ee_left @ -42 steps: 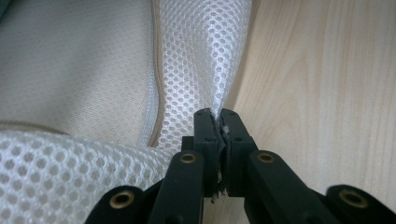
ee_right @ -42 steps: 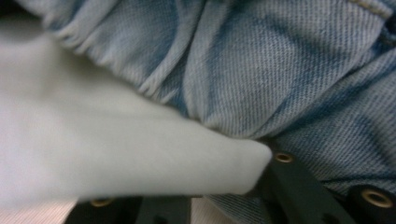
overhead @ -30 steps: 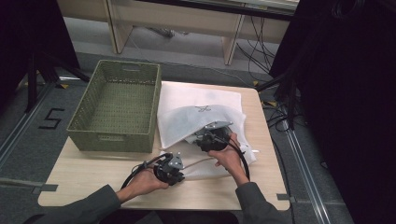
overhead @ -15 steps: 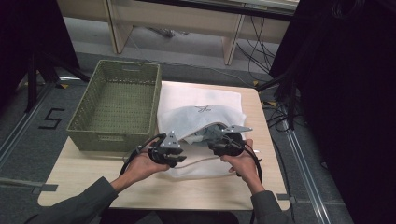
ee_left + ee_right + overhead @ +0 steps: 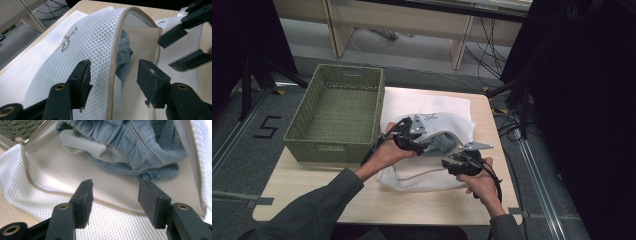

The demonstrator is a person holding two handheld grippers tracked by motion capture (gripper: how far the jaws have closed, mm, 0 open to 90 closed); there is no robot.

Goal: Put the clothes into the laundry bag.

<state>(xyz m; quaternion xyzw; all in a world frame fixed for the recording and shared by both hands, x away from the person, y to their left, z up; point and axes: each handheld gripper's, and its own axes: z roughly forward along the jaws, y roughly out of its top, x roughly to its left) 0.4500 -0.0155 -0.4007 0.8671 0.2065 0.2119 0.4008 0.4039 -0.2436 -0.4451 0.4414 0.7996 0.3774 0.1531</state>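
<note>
Both grippers' jaws open, just widened — blue denim garment (image 5: 140, 147) lies inside white mesh laundry bag (image 5: 95, 37), straight ahead of right gripper (image 5: 113, 195); bag's rim stands between left gripper's (image 5: 112, 76) jaws, ungripped.

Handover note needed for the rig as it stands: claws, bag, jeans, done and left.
Left claw: jaws just opened, straddling the upper rim of the white mesh bag, not pressing it.
Right claw: jaws just opened wider, empty, at the bag's mouth.
Blue jeans sit inside the bag on the table; green basket beside it is empty.
Done: jeans are in.
Left, probably: close the bag and move it to the basket.
</note>
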